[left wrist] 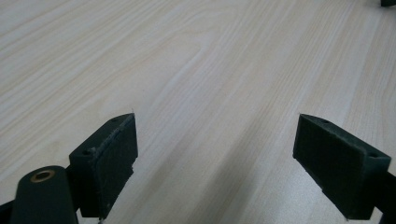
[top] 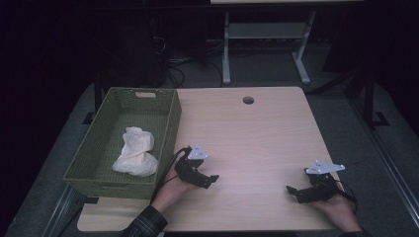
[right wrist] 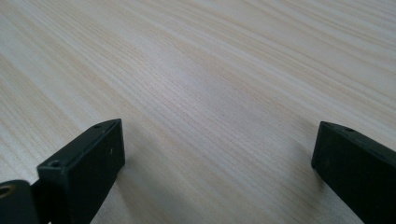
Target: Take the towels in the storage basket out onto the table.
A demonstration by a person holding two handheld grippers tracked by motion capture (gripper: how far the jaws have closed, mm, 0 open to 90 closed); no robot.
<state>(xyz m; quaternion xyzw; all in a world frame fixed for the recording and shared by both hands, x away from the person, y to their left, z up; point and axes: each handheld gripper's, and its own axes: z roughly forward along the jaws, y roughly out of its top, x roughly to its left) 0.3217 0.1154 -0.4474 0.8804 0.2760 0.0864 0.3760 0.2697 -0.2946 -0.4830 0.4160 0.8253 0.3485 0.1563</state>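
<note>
Cloth (top: pixel 135 152) in basket (top: pixel 99 163), seemingly beyond jaws.

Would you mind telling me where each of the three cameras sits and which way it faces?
High view: above the person's side, looking forward and down on the table, the green basket with a cloth; forearms, left gripper, right gripper.
Left gripper view: rides that gripper, looking along its open jaws.
Right gripper view: likewise, jaws open.
Shared: both gripper views face bare tabletop wood.
</note>
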